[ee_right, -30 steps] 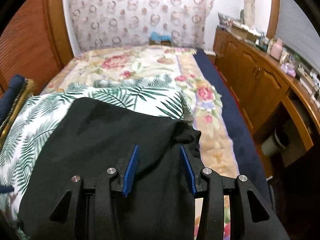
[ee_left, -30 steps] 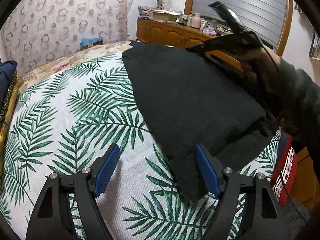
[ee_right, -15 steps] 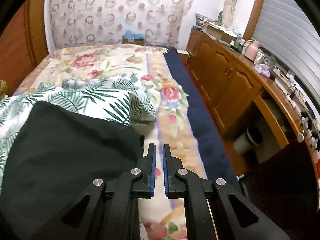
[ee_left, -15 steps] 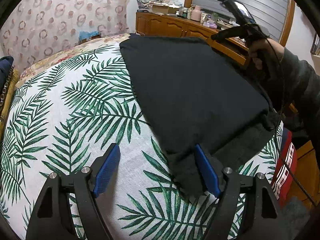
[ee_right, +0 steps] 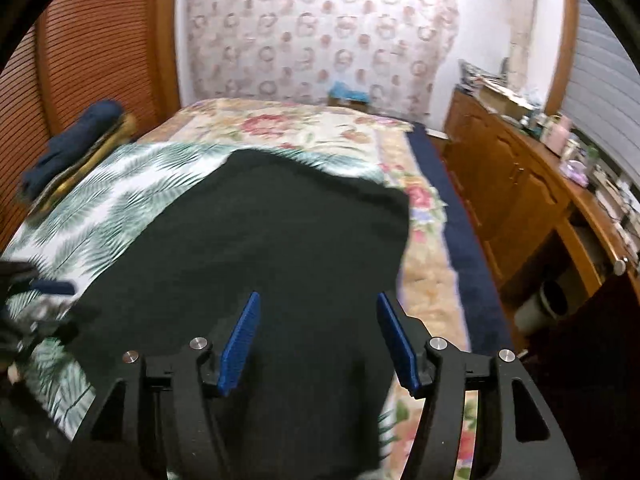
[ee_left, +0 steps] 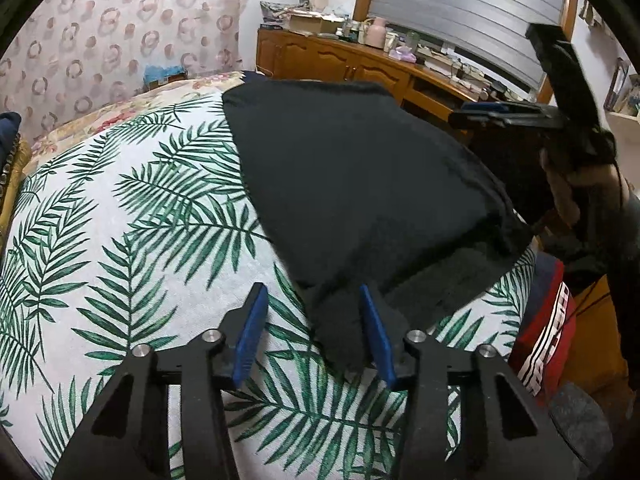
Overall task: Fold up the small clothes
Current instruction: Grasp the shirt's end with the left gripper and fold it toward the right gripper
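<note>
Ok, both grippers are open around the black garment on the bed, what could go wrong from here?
The left gripper is open astride only the near corner of the black garment; closing there could also pinch the palm-leaf sheet beneath. The right gripper is open over mid-fabric with no edge between its fingers, so it may bunch the cloth. The garment's far right side lies near the bed edge and may slide.
</note>
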Motion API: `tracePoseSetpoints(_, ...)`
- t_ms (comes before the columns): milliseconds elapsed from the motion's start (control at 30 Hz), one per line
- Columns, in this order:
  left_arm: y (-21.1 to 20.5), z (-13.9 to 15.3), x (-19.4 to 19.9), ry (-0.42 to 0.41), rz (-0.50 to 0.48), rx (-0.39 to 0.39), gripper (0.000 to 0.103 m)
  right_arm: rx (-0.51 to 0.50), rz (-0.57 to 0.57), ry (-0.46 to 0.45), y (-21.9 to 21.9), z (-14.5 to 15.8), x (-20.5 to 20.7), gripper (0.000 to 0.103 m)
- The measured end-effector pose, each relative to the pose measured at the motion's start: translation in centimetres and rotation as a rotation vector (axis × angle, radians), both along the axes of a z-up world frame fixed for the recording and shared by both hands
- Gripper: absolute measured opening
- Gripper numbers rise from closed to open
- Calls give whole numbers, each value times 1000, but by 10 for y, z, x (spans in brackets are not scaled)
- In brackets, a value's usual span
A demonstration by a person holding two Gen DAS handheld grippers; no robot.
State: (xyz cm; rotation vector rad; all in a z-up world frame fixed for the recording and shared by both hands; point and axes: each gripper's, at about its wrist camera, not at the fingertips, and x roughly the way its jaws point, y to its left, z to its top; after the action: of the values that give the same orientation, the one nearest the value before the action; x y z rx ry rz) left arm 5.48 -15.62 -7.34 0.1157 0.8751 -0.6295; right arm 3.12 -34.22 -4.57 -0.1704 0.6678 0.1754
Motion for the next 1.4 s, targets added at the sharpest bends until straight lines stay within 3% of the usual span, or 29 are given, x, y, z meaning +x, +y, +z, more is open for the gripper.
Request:
tracePoseSetpoints(233,-5,-6,0,17,6,22,34,2,146,16,16,-19,-25,63)
tracePoseSetpoints(333,-8,-5,1,25,-8,22,24,-10,187,34,22,-32,-31,64)
tracePoseSetpoints(400,-10,-3,-1,27,-26,7,10,7,219,51,25,-38,-34,64)
tracePoseSetpoints(467,-10,2,-2,15,-25,-4,7,16,238,60,27,-41,-40,64)
tracePoseSetpoints(633,-10,39,0,-43,-21,-106,5,22,258,62,22,-33,-51,65)
tracePoseSetpoints(867,-24,79,18,-140,-20,-144,5,0,237,56,21,-32,-62,67)
tracePoseSetpoints(1100,-32,86,39,-163,0,-149,5,-8,207,51,15,-40,-66,67)
tracePoseSetpoints(1400,-32,69,58,-135,35,-137,5,25,194,39,14,-47,-69,68)
